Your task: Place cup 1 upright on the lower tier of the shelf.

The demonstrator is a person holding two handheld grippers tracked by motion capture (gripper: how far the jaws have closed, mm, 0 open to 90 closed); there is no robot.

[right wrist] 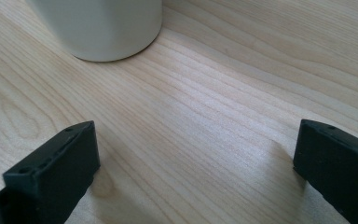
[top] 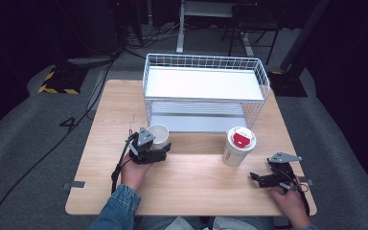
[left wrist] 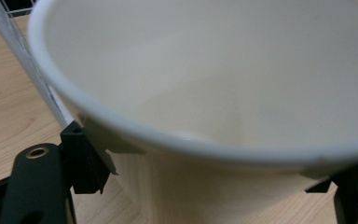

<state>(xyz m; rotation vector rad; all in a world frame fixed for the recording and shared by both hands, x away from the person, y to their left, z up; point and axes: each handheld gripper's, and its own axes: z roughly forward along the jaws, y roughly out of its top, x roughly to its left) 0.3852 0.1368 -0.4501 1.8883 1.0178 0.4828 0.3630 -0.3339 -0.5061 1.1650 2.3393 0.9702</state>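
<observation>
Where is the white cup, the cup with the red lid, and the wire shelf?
white cup (top: 160, 135), high view, on its inner wall, at the left gripper.
cup with the red lid (top: 235, 153), high view, on its side below the lid.
wire shelf (top: 201, 84), high view, on its bare top tray.

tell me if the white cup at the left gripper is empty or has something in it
Empty: the left gripper view looks straight into the white cup and shows bare white walls and bottom. It stands upright on the wooden table.
</observation>
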